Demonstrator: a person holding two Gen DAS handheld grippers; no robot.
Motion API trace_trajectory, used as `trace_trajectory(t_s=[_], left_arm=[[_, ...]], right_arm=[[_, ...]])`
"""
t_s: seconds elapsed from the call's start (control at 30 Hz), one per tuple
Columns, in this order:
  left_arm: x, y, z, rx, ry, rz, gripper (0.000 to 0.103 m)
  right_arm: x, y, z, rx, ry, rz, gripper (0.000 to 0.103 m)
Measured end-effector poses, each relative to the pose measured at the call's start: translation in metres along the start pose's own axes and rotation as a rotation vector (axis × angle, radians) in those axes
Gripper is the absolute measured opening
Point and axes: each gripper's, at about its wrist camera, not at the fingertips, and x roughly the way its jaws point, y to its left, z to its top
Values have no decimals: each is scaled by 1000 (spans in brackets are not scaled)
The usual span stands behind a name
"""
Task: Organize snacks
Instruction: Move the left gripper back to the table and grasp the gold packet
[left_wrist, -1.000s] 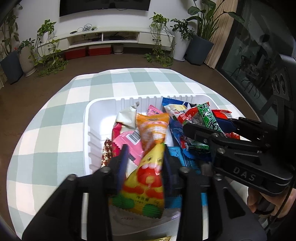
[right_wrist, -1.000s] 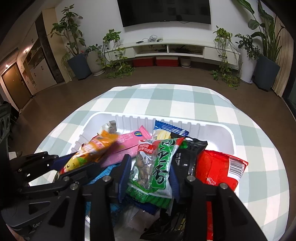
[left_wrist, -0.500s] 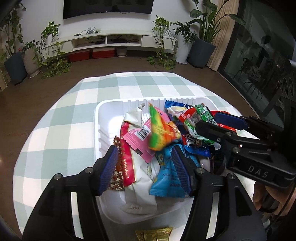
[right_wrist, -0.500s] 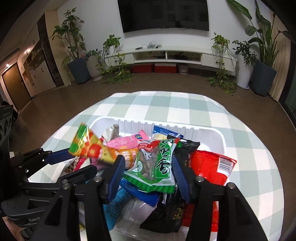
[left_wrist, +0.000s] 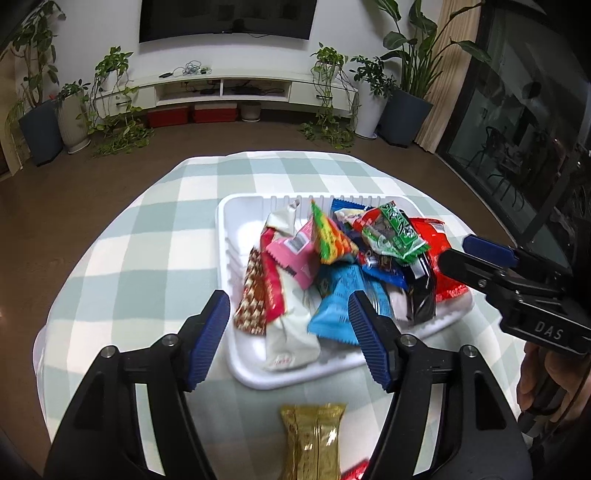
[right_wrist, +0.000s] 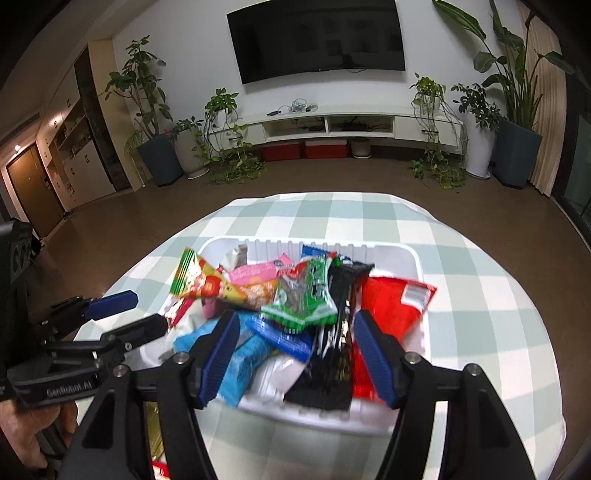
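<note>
A white tray on the checked tablecloth holds a heap of several snack packets. An orange and green packet lies on top at the middle, with a green packet to its right and a red packet beyond. My left gripper hovers over the tray's near side, its jaws opening and gripping nothing. In the right wrist view my right gripper hangs over the green packet and a black packet, its jaws also opening and empty. Each gripper shows in the other's view: right, left.
A gold packet lies on the cloth in front of the tray, with a red packet's corner beside it. The round table's edge drops to brown floor on all sides. A hand holds the left gripper. Plants and a TV cabinet stand far back.
The left gripper let go of the orange packet and the right gripper let go of the green packet. Both packets dropped onto the heap. Both grippers opened wider and drew back and up.
</note>
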Motion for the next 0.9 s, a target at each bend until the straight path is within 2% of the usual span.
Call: trace_trajectory(t_s=[0.07,0.2,0.4,0.6,0.73,0.9], left_arm=[[-8,3,-9,-9,0,4,69],[-24,3,-37,-10,13,13,80],[-37,-1,-88,-15,50,20,99],[-32,-13,-116,25,114,27,100],[-20,-23,-116,71,179,27,100],[5,-32,-107,163,268,98,100]], right_arm=[[-9,-1,-9,22,2,18,70],[-31,1,-33,58,-1,62,84],[-57,8,-88,116,46,124,90],[-73,26,-142,139,112,168,90],[-77,36,-160,130,135,170,90],[-77,44,-170,122,154,176,90]])
